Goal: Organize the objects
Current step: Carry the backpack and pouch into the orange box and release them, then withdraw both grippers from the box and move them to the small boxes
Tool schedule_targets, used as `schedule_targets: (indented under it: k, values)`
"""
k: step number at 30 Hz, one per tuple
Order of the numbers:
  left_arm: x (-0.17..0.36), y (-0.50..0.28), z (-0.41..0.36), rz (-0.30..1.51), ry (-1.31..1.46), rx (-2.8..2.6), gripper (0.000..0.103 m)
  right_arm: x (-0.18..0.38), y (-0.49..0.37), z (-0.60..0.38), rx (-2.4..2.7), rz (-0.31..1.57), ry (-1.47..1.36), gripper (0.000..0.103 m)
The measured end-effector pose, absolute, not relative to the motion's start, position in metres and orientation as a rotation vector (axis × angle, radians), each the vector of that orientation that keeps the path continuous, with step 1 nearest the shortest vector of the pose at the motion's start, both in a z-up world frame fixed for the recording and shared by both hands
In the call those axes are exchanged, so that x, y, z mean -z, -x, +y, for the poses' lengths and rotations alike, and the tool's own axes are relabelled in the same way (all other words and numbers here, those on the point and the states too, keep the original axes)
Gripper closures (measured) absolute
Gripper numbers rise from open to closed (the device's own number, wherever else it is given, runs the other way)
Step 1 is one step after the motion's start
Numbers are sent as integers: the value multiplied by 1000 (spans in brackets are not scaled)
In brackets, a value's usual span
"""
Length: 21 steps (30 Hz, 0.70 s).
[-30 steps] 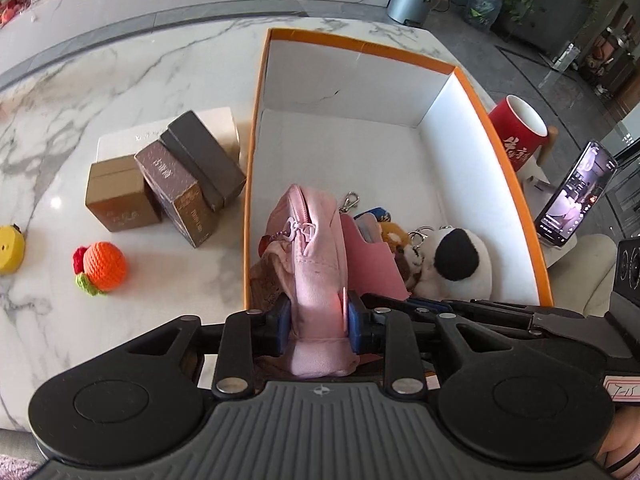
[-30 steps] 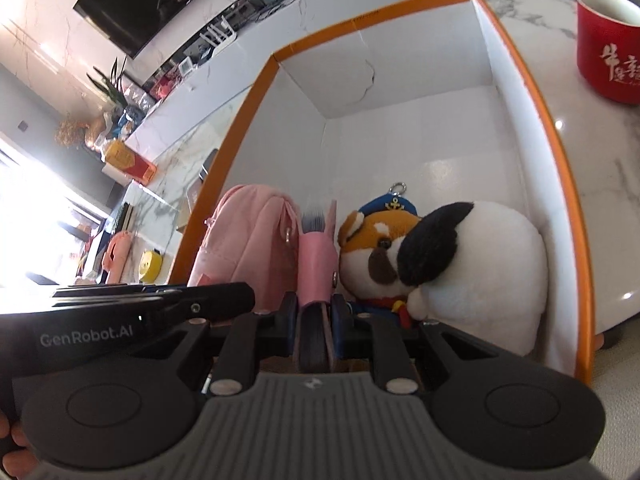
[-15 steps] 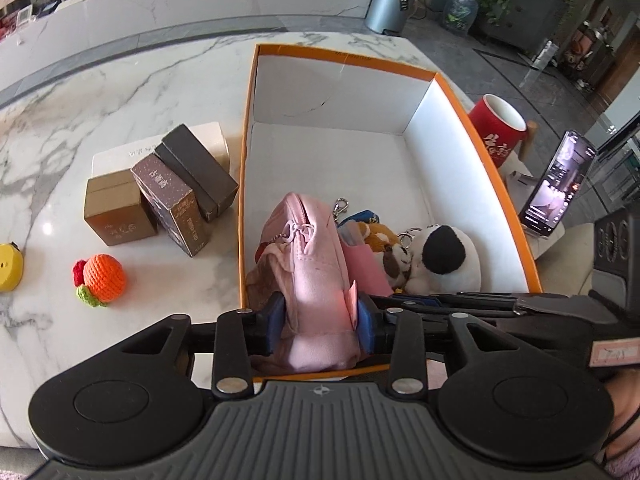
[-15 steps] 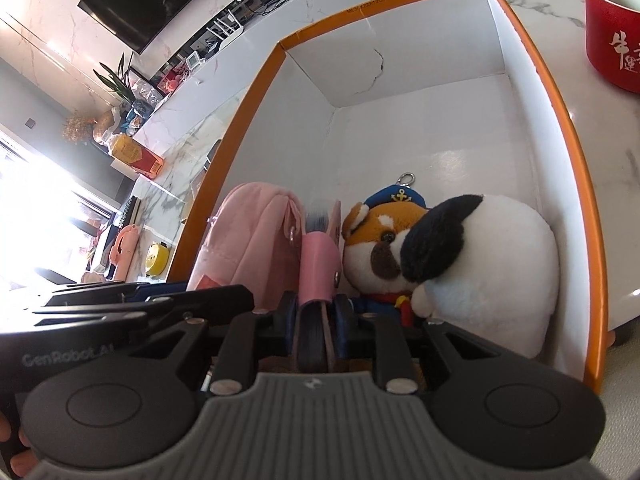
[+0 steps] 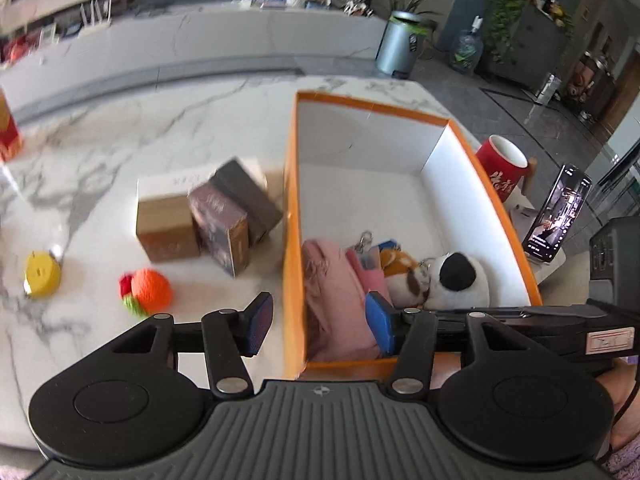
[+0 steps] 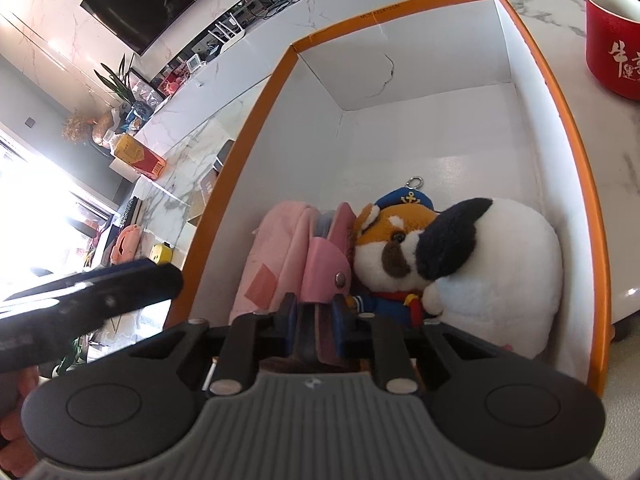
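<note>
Released a moment ago, the pink backpack (image 5: 340, 304) stands in the orange box (image 5: 292, 216) at its 7 o'clock corner. Left gripper (image 5: 320, 320) gapes wide, holding nothing; right gripper (image 6: 316, 320) is clamped on the pink wallet (image 6: 326, 268).

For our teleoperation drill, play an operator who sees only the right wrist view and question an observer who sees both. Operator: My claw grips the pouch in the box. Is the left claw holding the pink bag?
Observer: No. The left claw is open, one finger outside the box wall and one inside, beside the bag.
Operator: Is anything loose on the table left of the box?
Observer: Yes, an orange knitted toy.
Operator: And on the right?
Observer: A phone stands propped up, nearer us than the mug.
</note>
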<state>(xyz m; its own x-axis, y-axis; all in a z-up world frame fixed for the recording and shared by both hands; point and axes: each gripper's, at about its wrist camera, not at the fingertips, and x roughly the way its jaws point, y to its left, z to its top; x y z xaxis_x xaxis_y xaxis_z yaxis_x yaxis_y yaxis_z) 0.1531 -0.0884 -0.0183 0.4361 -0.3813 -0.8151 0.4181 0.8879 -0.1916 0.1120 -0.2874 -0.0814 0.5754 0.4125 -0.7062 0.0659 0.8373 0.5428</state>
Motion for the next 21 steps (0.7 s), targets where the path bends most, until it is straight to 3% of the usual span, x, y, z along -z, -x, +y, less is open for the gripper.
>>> schedule_targets:
  k: [1, 3, 5, 12, 21]
  values:
    - [22, -154, -87, 1018, -33, 500, 47, 82, -112, -287, -223, 947, -564, 85]
    - [28, -155, -86, 1047, -29, 507, 64, 84, -115, -285, -242, 950, -574, 85]
    - [33, -155, -88, 1065, -37, 519, 72, 87, -118, -284, -255, 957, -584, 84]
    - [34, -149, -92, 1085, -71, 492, 79, 88, -117, -283, -278, 972, -607, 85]
    - [32, -121, -90, 1106, -68, 524, 81, 78, -105, -270, -263, 1009, -503, 82]
